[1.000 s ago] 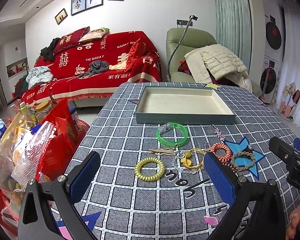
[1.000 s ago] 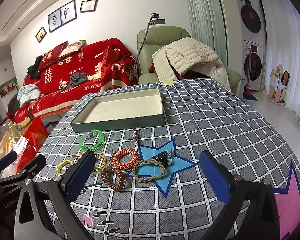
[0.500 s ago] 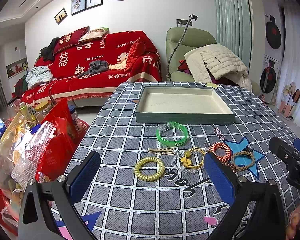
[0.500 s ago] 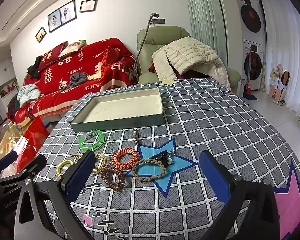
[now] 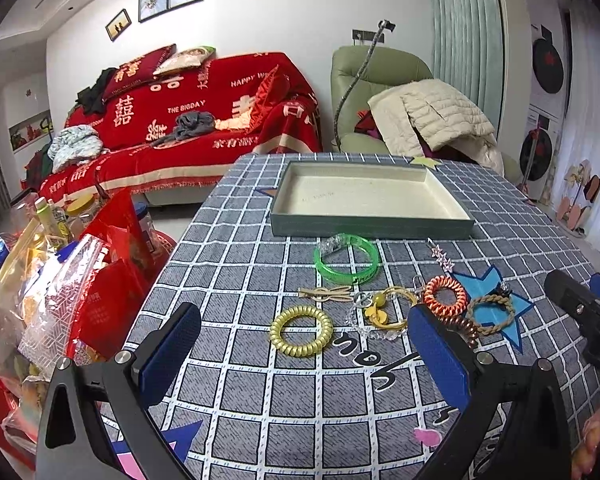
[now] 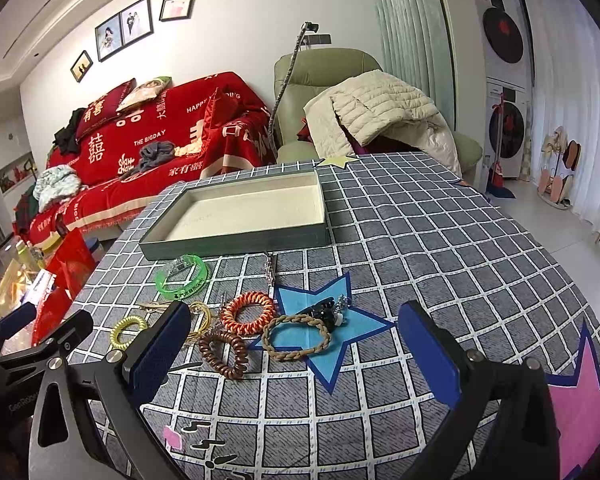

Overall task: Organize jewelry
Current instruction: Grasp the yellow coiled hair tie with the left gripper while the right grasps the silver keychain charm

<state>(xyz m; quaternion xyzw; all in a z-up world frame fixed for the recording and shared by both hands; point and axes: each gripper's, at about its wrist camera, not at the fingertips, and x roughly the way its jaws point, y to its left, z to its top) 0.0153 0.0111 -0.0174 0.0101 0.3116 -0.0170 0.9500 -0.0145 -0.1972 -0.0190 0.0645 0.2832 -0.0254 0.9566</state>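
Stillness across the last second: nothing on the table has shifted, so we judge the sorting not yet begun. Our left gripper point(image 5: 304, 354) hangs with fingers spread wide and empty above the yellow coil tie point(image 5: 301, 330), and our right gripper point(image 6: 296, 354) gapes just as wide near the braided band point(image 6: 296, 342) and brown coil tie point(image 6: 223, 353). Beyond the green bangle point(image 5: 347, 258), the tray point(image 5: 370, 228) waits bare, every piece lying loose on the checked cloth point(image 5: 236, 264) in front of it.
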